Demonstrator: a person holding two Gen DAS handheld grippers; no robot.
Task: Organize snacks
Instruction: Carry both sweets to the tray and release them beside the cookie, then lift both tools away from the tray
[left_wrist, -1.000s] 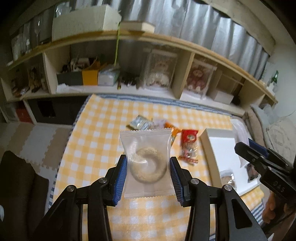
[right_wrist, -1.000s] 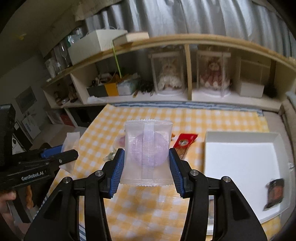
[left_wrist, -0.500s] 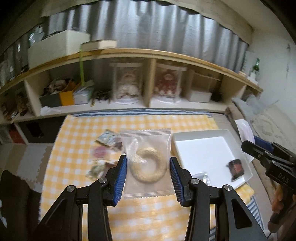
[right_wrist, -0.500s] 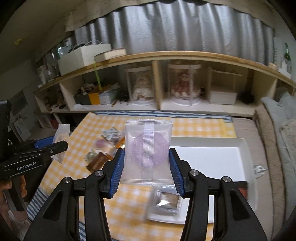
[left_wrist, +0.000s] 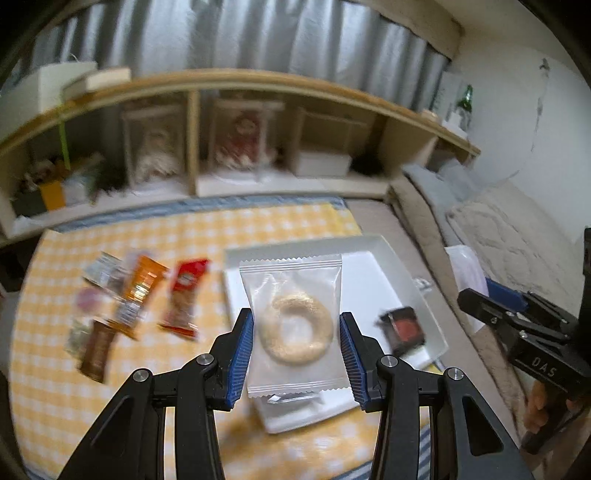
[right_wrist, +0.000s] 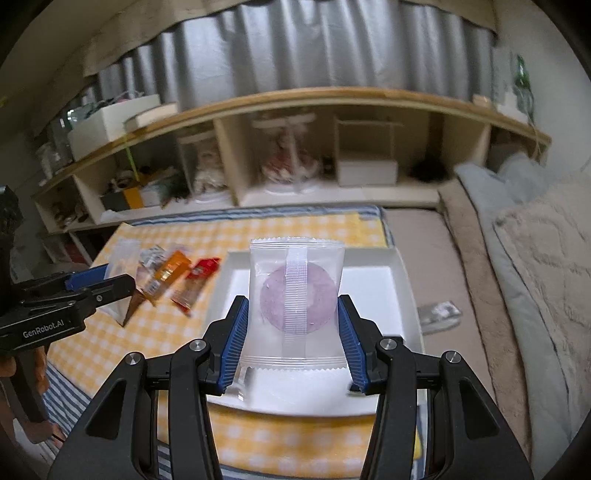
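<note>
My left gripper (left_wrist: 296, 343) is shut on a clear packet with a pale ring-shaped biscuit (left_wrist: 295, 328), held above the white tray (left_wrist: 369, 254). My right gripper (right_wrist: 293, 332) is shut on a clear packet with a purple round cake (right_wrist: 297, 299), held above the same white tray (right_wrist: 373, 277). A dark packet with a red label (left_wrist: 404, 328) lies in the tray. Several loose snack packets lie on the yellow checked cloth (left_wrist: 140, 291) left of the tray, an orange one (left_wrist: 142, 284) and a red one (left_wrist: 184, 295) among them; they also show in the right wrist view (right_wrist: 173, 277).
A long wooden shelf unit (right_wrist: 295, 155) with boxed dolls and boxes stands behind the table. A beige sofa or bedding (right_wrist: 517, 266) lies to the right. A small silver packet (right_wrist: 439, 314) lies off the tray's right edge. The right gripper shows in the left wrist view (left_wrist: 524, 332).
Both grippers have swung to the right with their packets and now hang over the white tray; the loose snack pile has shifted to the left of each view.
</note>
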